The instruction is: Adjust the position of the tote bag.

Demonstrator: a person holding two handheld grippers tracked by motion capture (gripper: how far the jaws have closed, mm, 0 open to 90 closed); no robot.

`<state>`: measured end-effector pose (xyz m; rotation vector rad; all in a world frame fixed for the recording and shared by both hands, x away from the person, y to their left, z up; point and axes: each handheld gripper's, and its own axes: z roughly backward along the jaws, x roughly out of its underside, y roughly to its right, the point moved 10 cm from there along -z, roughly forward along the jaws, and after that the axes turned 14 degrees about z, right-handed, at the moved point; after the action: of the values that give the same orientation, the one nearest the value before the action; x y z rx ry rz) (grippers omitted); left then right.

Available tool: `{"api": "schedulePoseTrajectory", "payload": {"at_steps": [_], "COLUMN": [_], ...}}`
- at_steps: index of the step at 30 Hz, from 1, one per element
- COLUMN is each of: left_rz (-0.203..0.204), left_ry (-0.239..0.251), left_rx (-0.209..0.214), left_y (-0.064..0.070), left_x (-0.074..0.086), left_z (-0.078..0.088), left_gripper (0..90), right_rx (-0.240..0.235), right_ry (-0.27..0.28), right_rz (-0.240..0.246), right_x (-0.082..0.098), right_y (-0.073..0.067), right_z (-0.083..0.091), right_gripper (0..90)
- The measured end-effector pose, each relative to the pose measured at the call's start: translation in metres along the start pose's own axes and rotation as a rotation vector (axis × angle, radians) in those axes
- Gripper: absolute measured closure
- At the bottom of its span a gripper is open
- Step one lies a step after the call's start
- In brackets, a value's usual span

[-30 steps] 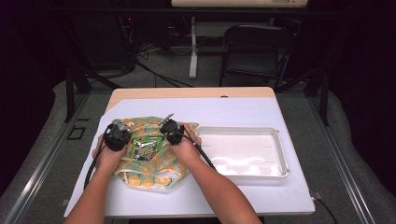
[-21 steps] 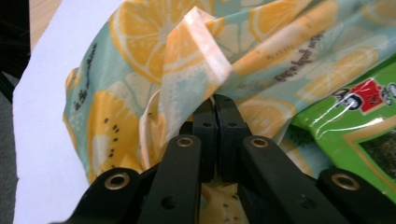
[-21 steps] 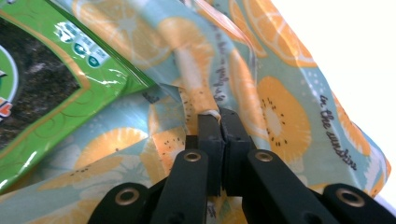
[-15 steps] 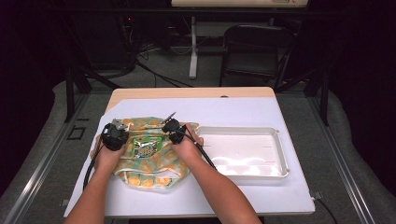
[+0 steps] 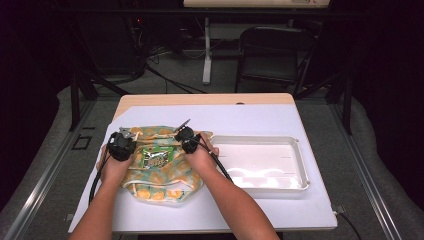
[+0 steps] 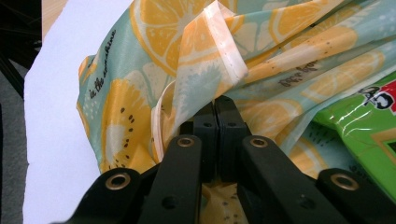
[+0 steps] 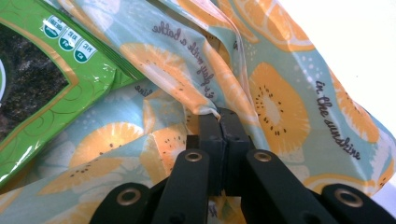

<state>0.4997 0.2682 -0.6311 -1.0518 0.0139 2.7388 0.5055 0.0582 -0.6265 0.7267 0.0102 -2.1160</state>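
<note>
Mint bag (image 5: 161, 175) printed with orange citrus slices; green packet (image 5: 156, 156); white tray (image 5: 260, 162).

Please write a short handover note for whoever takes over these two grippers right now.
Left gripper: jaws shut on the fruit-print bag at its left edge.
Right gripper: jaws shut on the bag's right edge.
Green packet lies in the bag's opening, partly covered; white tray sits to the right, empty.
Done: both edges gripped.
Left: probably finishing with the packet and bag; judge before releasing.

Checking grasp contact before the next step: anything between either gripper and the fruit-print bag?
Nothing visible. The left gripper is shut directly on a fold of the fruit-print bag, and the right gripper is shut on its fabric too. The green packet lies on the bag between them, clear of both.
</note>
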Motion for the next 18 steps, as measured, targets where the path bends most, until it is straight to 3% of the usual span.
{"api": "schedulePoseTrajectory", "payload": {"at_steps": [6,10,14,18], "left_rz": [0.022,0.040,0.090,0.155], "left_ry": [0.038,0.093,0.174,0.228], "left_rx": [0.036,0.076,0.113,0.155], "left_y": [0.001,0.002,0.000,-0.002], "left_x": [-0.006,-0.014,-0.025,-0.033], "left_z": [0.010,0.026,0.045,0.060], "left_gripper": [79.6,71.3,63.1,62.2], "right_rx": [-0.011,-0.008,-0.007,-0.007], "right_ry": [-0.003,-0.002,-0.011,-0.012], "right_rz": [-0.010,-0.009,-0.001,-0.002], "right_x": [0.000,0.000,0.001,0.001], "right_y": [0.001,0.001,0.001,0.001], "right_z": [0.000,0.000,0.000,0.000], "right_gripper": [89.8,89.8,89.8,89.7]}}
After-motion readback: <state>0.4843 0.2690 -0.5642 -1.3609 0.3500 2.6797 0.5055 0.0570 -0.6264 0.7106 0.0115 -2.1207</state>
